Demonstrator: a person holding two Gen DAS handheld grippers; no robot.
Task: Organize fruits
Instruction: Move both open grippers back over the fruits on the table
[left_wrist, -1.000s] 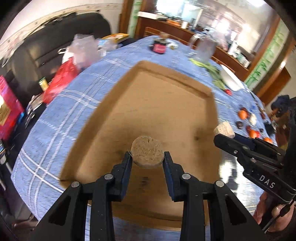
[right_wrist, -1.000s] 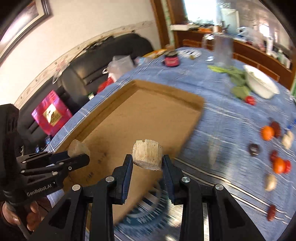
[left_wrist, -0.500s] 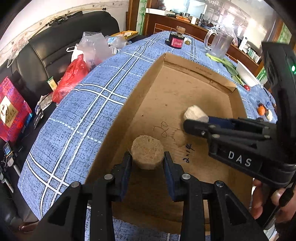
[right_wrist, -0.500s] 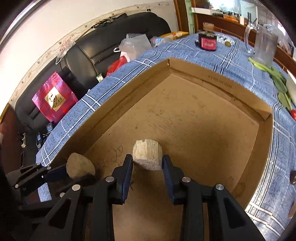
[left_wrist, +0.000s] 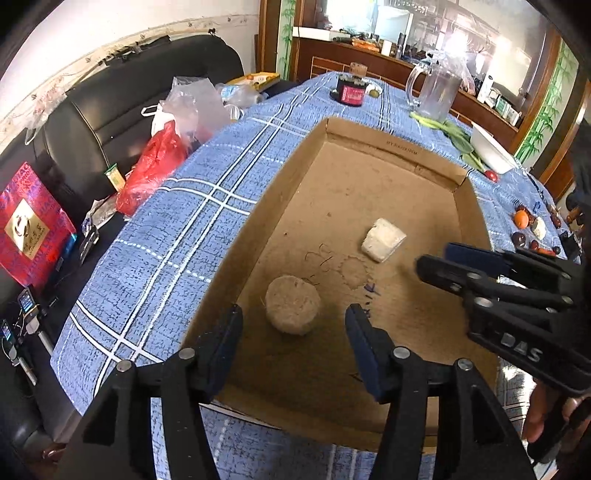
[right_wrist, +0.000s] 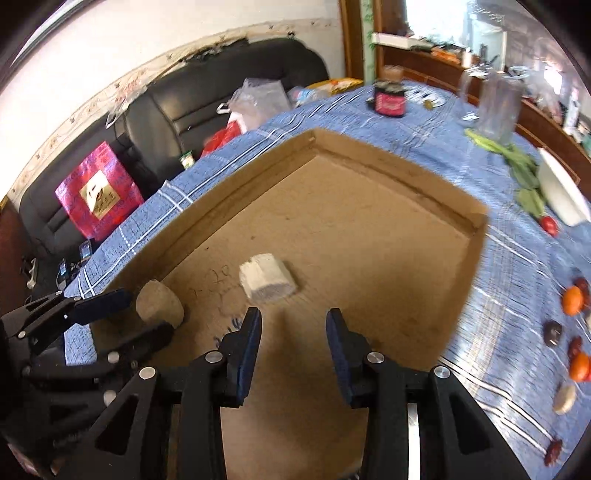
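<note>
Both jaws stand released: left gripper (left_wrist: 293, 317) above a round tan piece (left_wrist: 292, 309), right gripper (right_wrist: 293, 332) near a whitish chunk (right_wrist: 267, 278). Both pieces lie apart on the cardboard tray (left_wrist: 388, 147) floor.

My left gripper (left_wrist: 293, 319) hangs with its jaws spread wide and nothing between the blue pads (left_wrist: 364, 347), its black fingers reaching forward and slightly down. My right gripper (right_wrist: 293, 325) is likewise parted and grips nothing, held just beside the left one and angled in across it from the right side. The bare hand (left_wrist: 546, 413) that carries it shows beneath its black body.
</note>
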